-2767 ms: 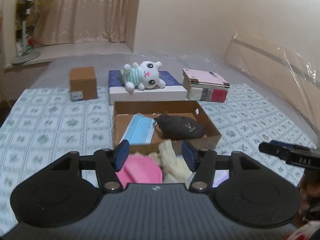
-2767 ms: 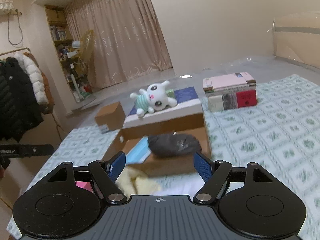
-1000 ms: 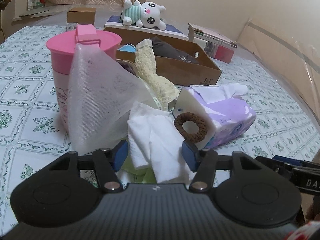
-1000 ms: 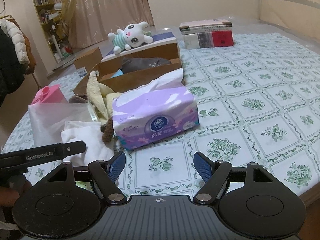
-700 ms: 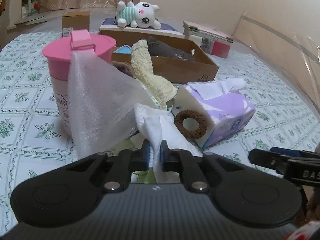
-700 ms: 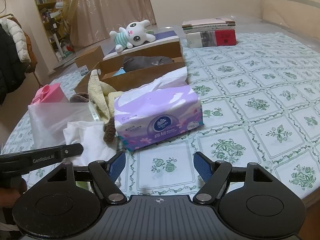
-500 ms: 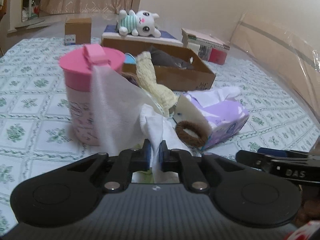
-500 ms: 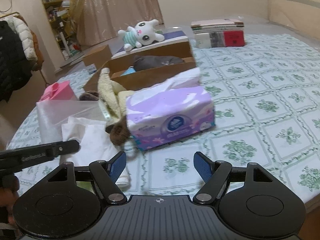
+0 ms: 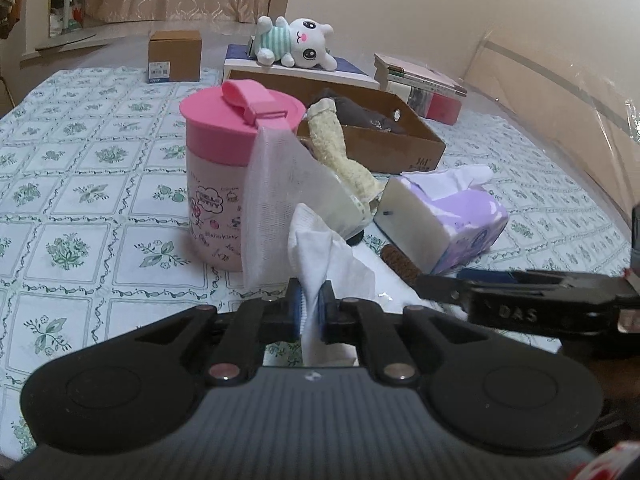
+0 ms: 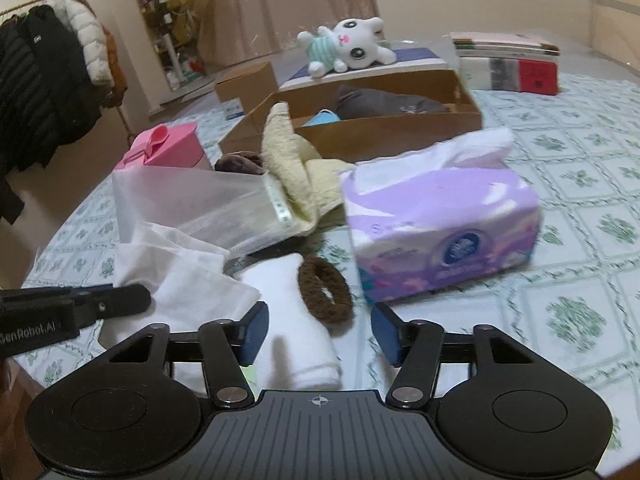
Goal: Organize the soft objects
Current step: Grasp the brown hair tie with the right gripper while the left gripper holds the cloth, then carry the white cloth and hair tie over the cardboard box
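My left gripper (image 9: 310,301) is shut on a crumpled white tissue (image 9: 320,252), held up in front of the pink canister (image 9: 218,184). A sheer wipe (image 9: 272,204) hangs from the canister's lid. In the right wrist view my right gripper (image 10: 320,323) hovers low with its jaws closing. A folded white cloth (image 10: 292,280) and a brown hair tie (image 10: 325,291) lie just ahead of its fingertips, and the pads touch neither. The purple tissue pack (image 10: 440,220) sits right of the hair tie. A yellow towel (image 10: 294,160) leans on the cardboard tray (image 10: 384,136).
The tray holds a dark pouch (image 10: 384,105) and a blue mask (image 10: 325,117). Behind it a plush bunny (image 10: 352,46) lies on a flat box. Stacked books (image 10: 508,62) stand at the back right and a small carton (image 9: 174,56) at the back left. The bed's near edge is just below both grippers.
My left gripper shut on the white tissue and lifted it off the pile. My right gripper slid left, from the tissue pack toward the hair tie, and its jaws narrowed.
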A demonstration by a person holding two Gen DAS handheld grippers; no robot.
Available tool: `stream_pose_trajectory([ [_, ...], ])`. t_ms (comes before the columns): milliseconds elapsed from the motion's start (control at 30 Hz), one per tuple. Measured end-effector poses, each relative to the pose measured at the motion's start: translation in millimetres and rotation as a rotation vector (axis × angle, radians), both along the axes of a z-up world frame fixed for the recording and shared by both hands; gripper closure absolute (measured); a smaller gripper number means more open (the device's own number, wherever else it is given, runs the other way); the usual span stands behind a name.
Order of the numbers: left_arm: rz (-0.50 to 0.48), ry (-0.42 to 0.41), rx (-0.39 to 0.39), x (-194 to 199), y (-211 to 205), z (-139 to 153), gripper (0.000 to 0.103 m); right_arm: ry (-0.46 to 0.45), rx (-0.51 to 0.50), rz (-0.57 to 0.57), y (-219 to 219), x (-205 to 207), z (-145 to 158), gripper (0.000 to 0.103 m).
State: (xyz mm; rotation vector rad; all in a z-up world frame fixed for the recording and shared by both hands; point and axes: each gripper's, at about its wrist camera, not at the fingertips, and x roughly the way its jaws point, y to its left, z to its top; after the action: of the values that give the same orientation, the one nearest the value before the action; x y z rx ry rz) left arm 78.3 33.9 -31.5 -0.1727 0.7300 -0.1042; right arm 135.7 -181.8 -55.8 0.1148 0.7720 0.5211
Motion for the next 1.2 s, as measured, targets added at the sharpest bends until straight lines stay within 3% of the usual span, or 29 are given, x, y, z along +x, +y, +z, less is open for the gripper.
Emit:
stream_pose_trajectory([
  [233,-0.01,0.012,-0.04,6.7,5.0,-7.4,0.096,0.008,-0.025,0.011,20.4,18.8,-10.1,0.068],
  [400,-0.013,0.016,-0.041,7.3,7.3,-9.2,0.096,0.005,-0.05,-0.008,23.2,19.8,-12.8,0.092],
  [667,-0.028,-0.025,-0.018,0.3,1.0,7.9,0.096,-0.045,-0.004,-0.035,8.8,4.3,15.6,0.094],
  [1200,-0.076,-0.179,0.012,-8.6,-11.9,85.1,0.096,-0.133,0.069,-0.08,-20.5,-28.1,77.9,0.094],
])
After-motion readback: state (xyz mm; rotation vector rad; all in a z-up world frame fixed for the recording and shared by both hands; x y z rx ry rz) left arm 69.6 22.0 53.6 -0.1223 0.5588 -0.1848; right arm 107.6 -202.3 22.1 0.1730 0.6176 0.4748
